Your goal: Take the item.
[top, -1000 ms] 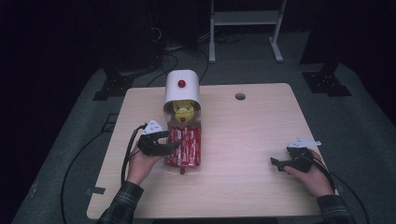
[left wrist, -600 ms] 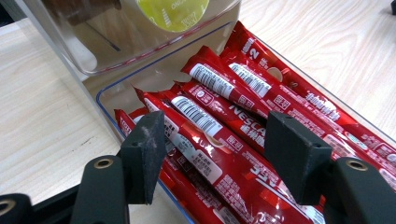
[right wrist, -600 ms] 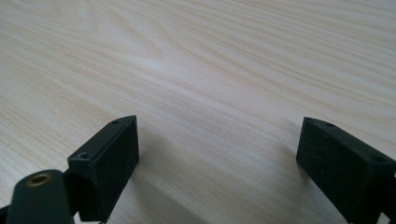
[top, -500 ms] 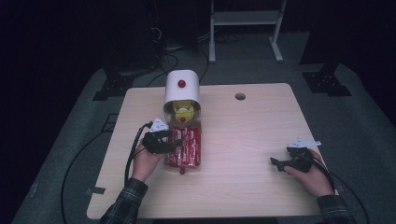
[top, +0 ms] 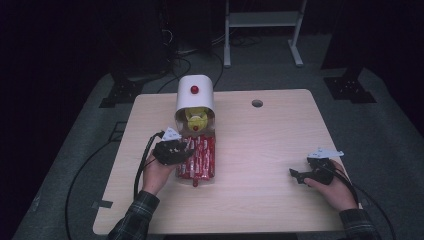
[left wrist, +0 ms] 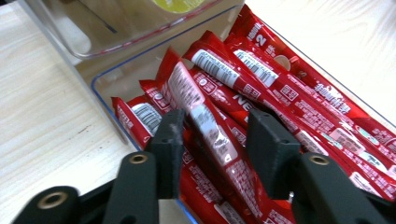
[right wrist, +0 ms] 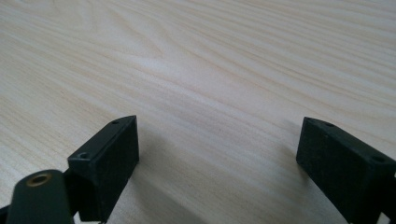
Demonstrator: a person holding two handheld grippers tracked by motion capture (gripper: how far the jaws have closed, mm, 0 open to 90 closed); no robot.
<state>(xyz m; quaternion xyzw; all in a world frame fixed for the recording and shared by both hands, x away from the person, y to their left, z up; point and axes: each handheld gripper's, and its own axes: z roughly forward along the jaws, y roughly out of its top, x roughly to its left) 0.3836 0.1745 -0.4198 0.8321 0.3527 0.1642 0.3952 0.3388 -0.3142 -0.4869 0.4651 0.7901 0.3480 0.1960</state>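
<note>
Both jaws wide: left gripper (left wrist: 215, 140) straddles a red sachet (left wrist: 212, 135), right gripper (right wrist: 219, 154) empty

A pale wooden worktop (top: 280, 150) stands on grey floor (top: 385, 135), with a small round hole (top: 257, 103) near its far edge. Beyond it stands a white metal frame (top: 262, 30), and black cables (top: 180, 55) lie across the dark floor behind.
</note>
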